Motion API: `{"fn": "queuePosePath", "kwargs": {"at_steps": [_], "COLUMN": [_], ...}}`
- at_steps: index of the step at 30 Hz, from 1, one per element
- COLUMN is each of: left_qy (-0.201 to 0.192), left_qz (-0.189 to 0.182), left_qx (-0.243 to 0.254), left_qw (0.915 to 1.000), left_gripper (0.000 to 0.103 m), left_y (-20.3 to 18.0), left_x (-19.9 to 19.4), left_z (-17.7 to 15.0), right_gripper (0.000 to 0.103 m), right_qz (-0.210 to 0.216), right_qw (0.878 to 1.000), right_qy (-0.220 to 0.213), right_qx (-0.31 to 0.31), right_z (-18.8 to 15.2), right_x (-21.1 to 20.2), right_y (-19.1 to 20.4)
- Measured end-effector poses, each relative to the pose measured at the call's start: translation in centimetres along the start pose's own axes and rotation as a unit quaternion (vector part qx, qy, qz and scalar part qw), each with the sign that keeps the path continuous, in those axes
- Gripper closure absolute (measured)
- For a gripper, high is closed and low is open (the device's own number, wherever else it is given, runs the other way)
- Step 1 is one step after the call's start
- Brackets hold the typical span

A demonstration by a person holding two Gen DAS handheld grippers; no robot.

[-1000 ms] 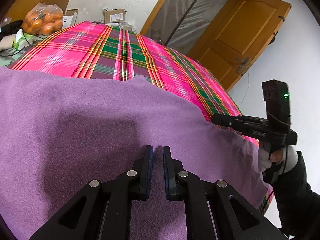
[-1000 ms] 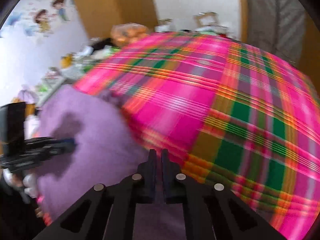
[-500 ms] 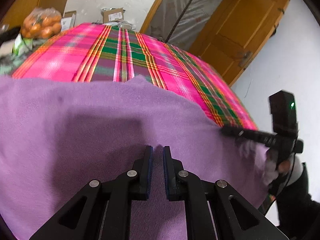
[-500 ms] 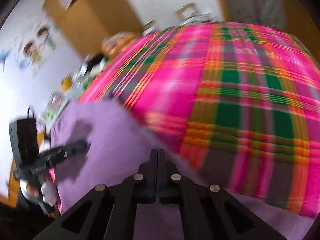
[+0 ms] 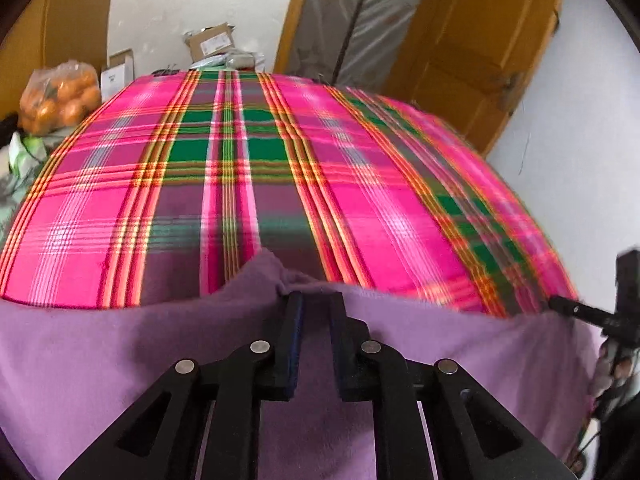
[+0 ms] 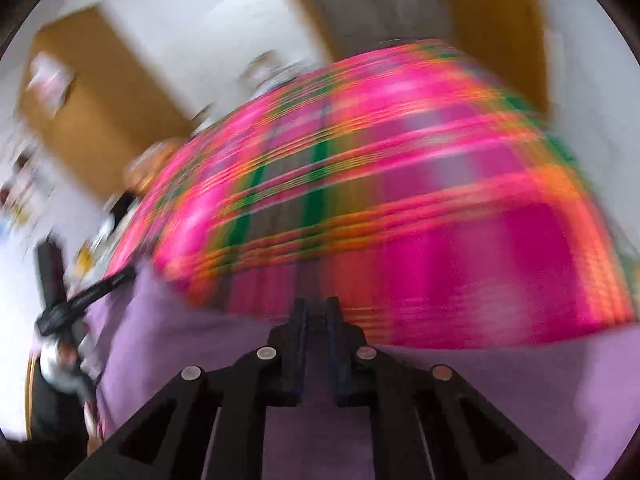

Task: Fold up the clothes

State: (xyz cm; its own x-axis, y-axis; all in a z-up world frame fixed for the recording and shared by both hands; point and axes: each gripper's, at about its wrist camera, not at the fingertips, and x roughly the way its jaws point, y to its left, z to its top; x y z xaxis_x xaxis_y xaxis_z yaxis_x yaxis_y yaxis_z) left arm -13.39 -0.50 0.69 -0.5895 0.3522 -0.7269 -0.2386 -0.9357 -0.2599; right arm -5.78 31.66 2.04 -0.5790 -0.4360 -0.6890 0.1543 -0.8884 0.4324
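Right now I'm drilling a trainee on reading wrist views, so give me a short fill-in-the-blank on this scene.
1. The garment under both grippers is ____ in colour.
2. The left gripper has its fingertips at the garment's far ____.
3. The plaid cloth covering the table is mainly ____.
4. The clear bag beyond the table's far left corner holds ____ fruit.

Missing words: purple; edge; pink; orange

Ahead of my tongs I see a pink-and-green plaid cloth-covered table. Beyond it stand a white plaster wall and, further right, an orange-brown wooden door.
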Motion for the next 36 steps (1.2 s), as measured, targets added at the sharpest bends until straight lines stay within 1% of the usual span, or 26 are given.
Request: {"fn": "queuePosePath", "kwargs": {"at_steps": [1, 4, 6, 8, 11, 14, 15, 16, 17, 19, 20, 21, 23, 24, 26, 27, 28, 29, 30, 31, 33, 36], "left_qy": [-0.002, -0.006, -0.009, -0.013, -0.019, -0.007, -0.004, -0.001, 0.003, 0.007, 0.009, 0.01, 0.008, 0.006, 0.004, 0.003, 0.003, 0.003, 0.004, 0.006, 0.009, 0.007], "left_qz": [0.006, 0.019, 0.027, 0.008, -0.017, -0.043, -0.046, -0.045, -0.043, -0.042, -0.041, -0.041, -0.04, -0.041, -0.035, -0.031, -0.028, -0.029, -0.037, -0.046, -0.063, -0.085], "left_qx": [0.003, 0.011, 0.012, 0.009, 0.018, 0.045, 0.055, 0.063, 0.064, 0.052, 0.046, 0.04, 0.037, 0.036, 0.041, 0.044, 0.046, 0.046, 0.047, 0.048, 0.052, 0.061], "left_qw": [1.0, 0.9997, 0.9995, 0.9998, 0.9995, 0.998, 0.9974, 0.997, 0.997, 0.9977, 0.9981, 0.9983, 0.9985, 0.9985, 0.9985, 0.9985, 0.9986, 0.9985, 0.9982, 0.9978, 0.9966, 0.9944], "left_gripper": [0.09, 0.09, 0.09, 0.09, 0.09, 0.09, 0.09, 0.09, 0.09, 0.09, 0.09, 0.09, 0.09, 0.09, 0.09, 0.09, 0.09, 0.09, 0.09, 0.09, 0.09, 0.09], "left_y": [0.0, -0.3, -1.0, -1.8, -4.0, -6.8, -7.6, -8.0, -8.2, -7.7, -7.5, -7.3, -7.2, -7.2, -7.4, -7.5, -7.7, -7.9, -8.3, -8.6, -9.3, -10.3], "left_x": [0.0, -0.5, -0.9, -1.7, -3.0, -2.9, -2.8, -2.6, -2.4, -2.1, -2.0, -1.9, -2.0, -2.1, -2.2, -2.3, -2.3, -2.3, -2.4, -2.5, -2.8, -3.8], "left_z": [0.1, 0.0, -0.2, -0.7, -1.9, -3.5, -4.1, -4.6, -4.9, -5.2, -5.3, -5.4, -5.7, -5.8, -6.2, -6.3, -6.4, -6.5, -6.7, -7.0, -7.7, -8.9], "right_gripper": [0.083, 0.08, 0.076, 0.075, 0.075, 0.075, 0.076, 0.08, 0.084, 0.088, 0.092, 0.103, 0.103, 0.103, 0.103, 0.099, 0.085, 0.081, 0.08, 0.08, 0.08, 0.08], "right_qz": [-0.003, -0.01, -0.016, -0.013, 0.025, 0.062, 0.064, 0.06, 0.059, 0.045, 0.037, 0.027, 0.008, -0.006, -0.074, -0.11, -0.125, -0.118, -0.099, -0.076, -0.033, 0.007], "right_qw": [1.0, 0.999, 0.998, 0.997, 0.998, 0.997, 0.997, 0.997, 0.995, 0.987, 0.981, 0.972, 0.947, 0.935, 0.923, 0.918, 0.916, 0.919, 0.927, 0.938, 0.958, 0.979], "right_qy": [-0.005, -0.02, -0.03, -0.034, -0.016, 0.002, 0.004, 0.002, -0.006, -0.037, -0.054, -0.073, -0.122, -0.148, -0.174, -0.185, -0.191, -0.194, -0.194, -0.187, -0.165, -0.135], "right_qx": [0.008, 0.034, 0.051, 0.062, 0.054, 0.047, 0.048, 0.057, 0.08, 0.149, 0.183, 0.221, 0.296, 0.323, 0.334, 0.334, 0.331, 0.322, 0.304, 0.281, 0.233, 0.156], "right_z": [-0.3, -1.0, -1.5, -2.0, -2.4, -2.9, -3.0, -2.9, -2.7, -2.8, -3.0, -3.3, -4.6, -5.3, -6.1, -6.4, -6.7, -6.7, -6.7, -6.6, -6.5, -6.8], "right_x": [-0.5, -2.1, -3.1, -3.5, -1.5, 0.4, 0.8, 0.7, 0.5, -1.3, -2.2, -3.4, -6.3, -7.9, -10.8, -12.1, -13.1, -13.5, -13.3, -12.7, -11.1, -8.5], "right_y": [-0.5, -2.1, -3.1, -3.4, -1.1, 1.2, 1.5, 1.1, -0.2, -4.1, -6.1, -8.4, -13.1, -14.9, -16.4, -17.0, -17.1, -16.7, -15.8, -14.5, -11.6, -6.6]}}
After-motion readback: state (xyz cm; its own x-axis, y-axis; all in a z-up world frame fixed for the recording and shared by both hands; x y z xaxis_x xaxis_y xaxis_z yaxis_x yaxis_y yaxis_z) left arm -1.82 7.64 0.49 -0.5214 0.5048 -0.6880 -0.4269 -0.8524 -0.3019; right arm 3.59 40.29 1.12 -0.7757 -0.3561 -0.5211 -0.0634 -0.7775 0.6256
